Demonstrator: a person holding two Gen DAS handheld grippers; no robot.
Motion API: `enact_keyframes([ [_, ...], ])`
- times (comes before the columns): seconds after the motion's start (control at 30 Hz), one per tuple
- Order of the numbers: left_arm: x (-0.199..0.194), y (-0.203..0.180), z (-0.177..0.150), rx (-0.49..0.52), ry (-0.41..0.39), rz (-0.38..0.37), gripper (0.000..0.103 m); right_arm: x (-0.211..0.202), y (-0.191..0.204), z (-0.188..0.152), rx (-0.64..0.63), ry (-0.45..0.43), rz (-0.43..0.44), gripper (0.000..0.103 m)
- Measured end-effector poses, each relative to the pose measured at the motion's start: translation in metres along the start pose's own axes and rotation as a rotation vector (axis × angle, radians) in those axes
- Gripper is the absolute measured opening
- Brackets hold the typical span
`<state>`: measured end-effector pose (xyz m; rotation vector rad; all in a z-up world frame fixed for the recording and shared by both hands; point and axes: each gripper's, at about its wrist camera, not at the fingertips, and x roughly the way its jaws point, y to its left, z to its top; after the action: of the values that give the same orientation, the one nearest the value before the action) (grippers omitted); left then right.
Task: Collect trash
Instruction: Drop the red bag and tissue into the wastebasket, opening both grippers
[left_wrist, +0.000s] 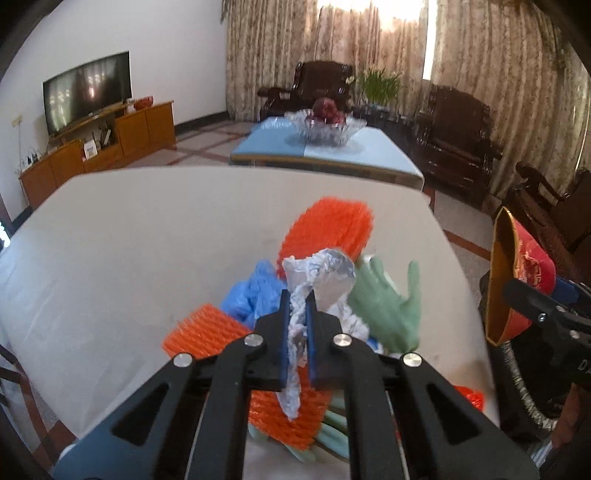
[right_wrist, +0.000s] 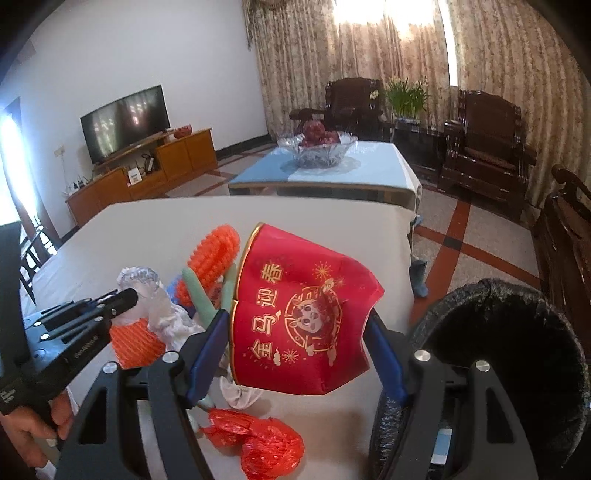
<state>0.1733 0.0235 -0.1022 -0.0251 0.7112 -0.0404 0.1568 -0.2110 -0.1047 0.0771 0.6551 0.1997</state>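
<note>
My left gripper (left_wrist: 297, 300) is shut on a crumpled silver foil wrapper (left_wrist: 320, 275), held above a pile of trash on the white table (left_wrist: 129, 236). The pile holds orange foam nets (left_wrist: 327, 227), a blue plastic bag (left_wrist: 255, 291) and a green glove (left_wrist: 388, 299). My right gripper (right_wrist: 297, 323) is shut on a red paper cup with gold print (right_wrist: 299, 317), held at the table's right side; the cup also shows in the left wrist view (left_wrist: 513, 280). A black-lined trash bin (right_wrist: 506, 354) stands to the right of the cup. A red plastic bag (right_wrist: 258, 443) lies below the cup.
Beyond the white table stands a blue-topped table (left_wrist: 325, 147) with a glass fruit bowl (left_wrist: 325, 127). Dark wooden armchairs (right_wrist: 484, 151) line the right side and back. A TV (left_wrist: 86, 90) on a wooden cabinet is at the left wall.
</note>
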Motion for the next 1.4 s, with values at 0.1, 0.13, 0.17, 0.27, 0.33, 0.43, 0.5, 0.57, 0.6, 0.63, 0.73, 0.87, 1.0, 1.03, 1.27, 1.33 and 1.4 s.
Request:
enact_keyframes([
  [0.1,-0.015,-0.009,0.006,0.014,-0.018,-0.004,0.007,-0.012,0.000,0.005,-0.001,-0.025,0.000,0.072],
  [0.13,-0.018,-0.012,0.008,0.016,-0.020,-0.007,0.007,-0.016,0.000,0.007,-0.001,-0.033,-0.001,0.072],
  [0.17,-0.023,-0.015,0.010,0.017,-0.024,-0.011,0.007,-0.021,0.000,0.009,0.000,-0.041,-0.004,0.072],
  [0.27,-0.036,-0.024,0.014,0.027,-0.040,-0.022,0.007,-0.035,-0.004,0.014,0.005,-0.063,-0.009,0.072],
  [0.33,-0.046,-0.031,0.016,0.032,-0.056,-0.038,0.007,-0.045,-0.008,0.016,0.010,-0.076,-0.012,0.072],
  [0.43,-0.055,-0.041,0.020,0.037,-0.070,-0.064,0.006,-0.058,-0.014,0.016,0.020,-0.097,-0.018,0.072],
  [0.5,-0.063,-0.050,0.022,0.044,-0.082,-0.089,0.006,-0.066,-0.019,0.016,0.024,-0.106,-0.031,0.072],
  [0.57,-0.067,-0.062,0.023,0.061,-0.091,-0.111,0.006,-0.073,-0.025,0.014,0.028,-0.112,-0.048,0.072],
  [0.6,-0.068,-0.068,0.023,0.069,-0.092,-0.122,0.006,-0.077,-0.030,0.013,0.034,-0.113,-0.059,0.072],
  [0.63,-0.067,-0.077,0.023,0.078,-0.093,-0.138,0.006,-0.079,-0.034,0.012,0.040,-0.112,-0.067,0.072],
  [0.73,-0.065,-0.100,0.023,0.097,-0.092,-0.178,0.006,-0.089,-0.052,0.005,0.063,-0.112,-0.110,0.072],
  [0.87,-0.058,-0.136,0.023,0.135,-0.094,-0.230,0.006,-0.102,-0.078,-0.002,0.092,-0.114,-0.180,0.072],
  [1.0,-0.049,-0.173,0.021,0.167,-0.090,-0.288,0.006,-0.113,-0.110,-0.005,0.127,-0.123,-0.254,0.072],
  [1.03,-0.047,-0.182,0.020,0.175,-0.090,-0.301,0.006,-0.114,-0.116,-0.004,0.132,-0.124,-0.264,0.072],
  [1.27,-0.030,-0.246,0.014,0.235,-0.084,-0.388,0.006,-0.120,-0.169,-0.020,0.190,-0.110,-0.369,0.072],
  [1.33,-0.023,-0.262,0.012,0.249,-0.073,-0.403,0.006,-0.120,-0.183,-0.023,0.209,-0.100,-0.394,0.072],
  [1.4,-0.017,-0.273,0.010,0.258,-0.057,-0.420,0.006,-0.119,-0.194,-0.029,0.224,-0.088,-0.413,0.072],
])
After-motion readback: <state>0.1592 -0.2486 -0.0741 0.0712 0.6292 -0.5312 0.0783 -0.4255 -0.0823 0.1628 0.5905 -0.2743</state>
